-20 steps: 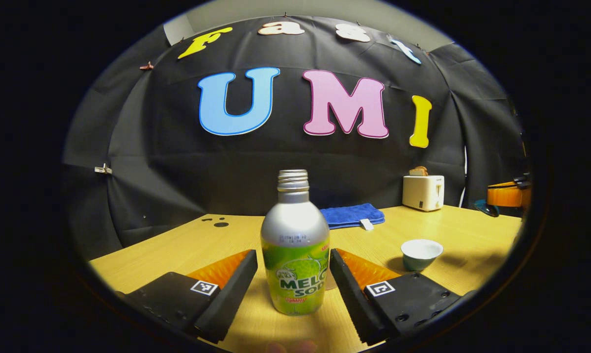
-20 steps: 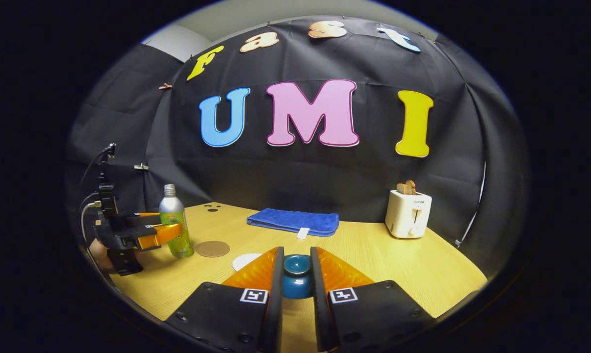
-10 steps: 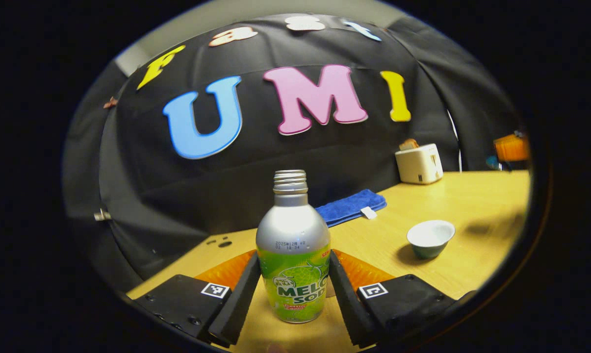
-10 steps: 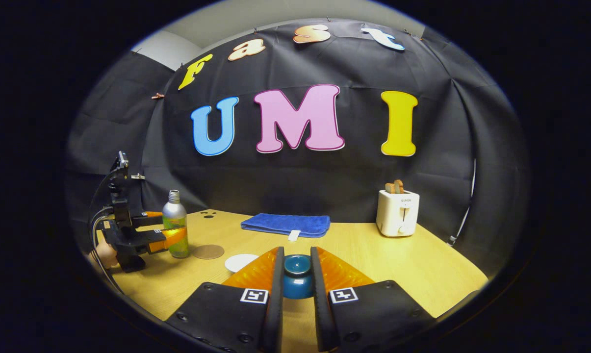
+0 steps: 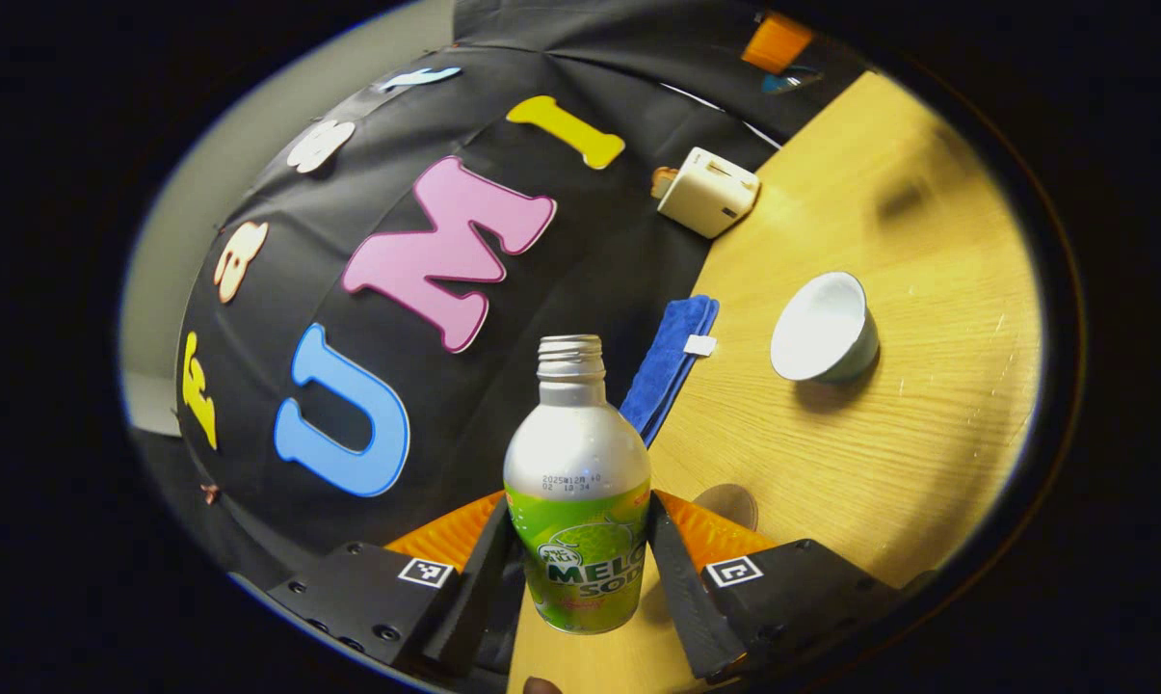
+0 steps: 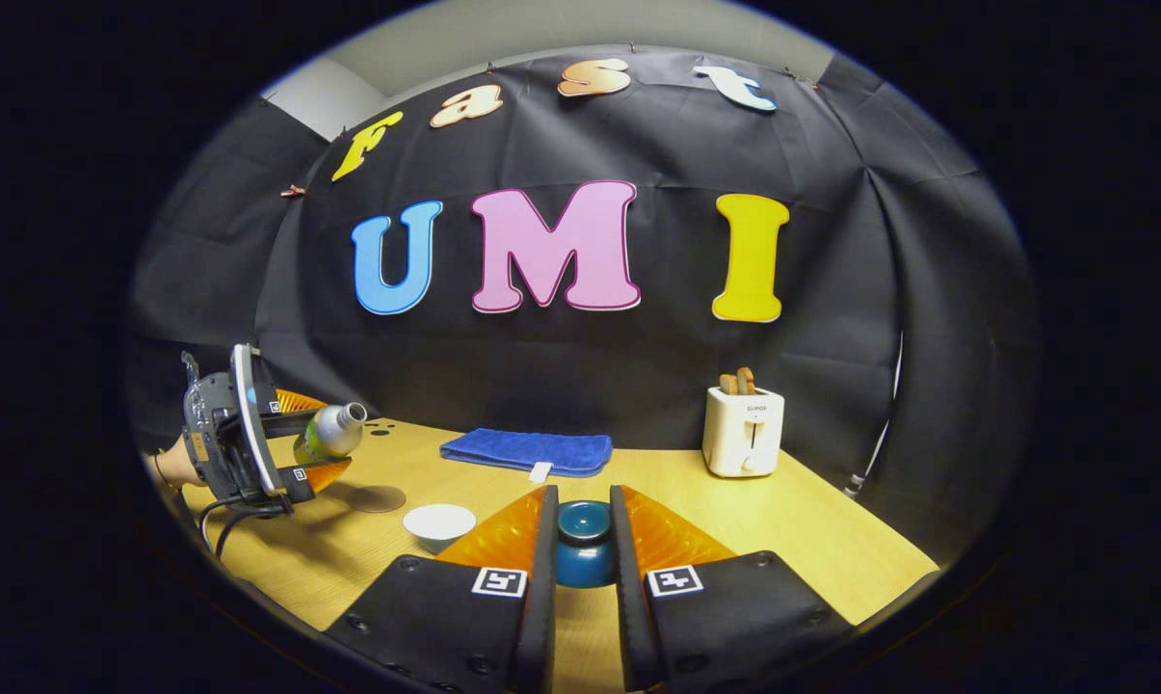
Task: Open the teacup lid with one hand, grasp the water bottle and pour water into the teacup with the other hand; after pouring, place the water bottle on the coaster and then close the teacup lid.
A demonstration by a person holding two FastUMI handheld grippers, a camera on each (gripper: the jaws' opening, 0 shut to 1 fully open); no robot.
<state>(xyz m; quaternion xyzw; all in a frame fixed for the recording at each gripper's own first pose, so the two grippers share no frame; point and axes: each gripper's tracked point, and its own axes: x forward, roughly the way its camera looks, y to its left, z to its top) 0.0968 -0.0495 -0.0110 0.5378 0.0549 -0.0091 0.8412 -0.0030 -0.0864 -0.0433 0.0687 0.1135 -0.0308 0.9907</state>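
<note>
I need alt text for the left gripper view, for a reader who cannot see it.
The left gripper grips a tipped, uncapped soda bottle above a wooden table. Beyond sit an open teacup, a blue towel and a toaster.

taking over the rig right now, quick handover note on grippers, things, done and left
Left gripper: shut on the bottle, lifted and tipped toward the teacup.
Right gripper: shut on the lid, held off the cup.
Teacup stands open on the table; coaster is bare beside it.
Done: lid off, bottle grasped.
Left: pour, set bottle on coaster, close lid.
</note>
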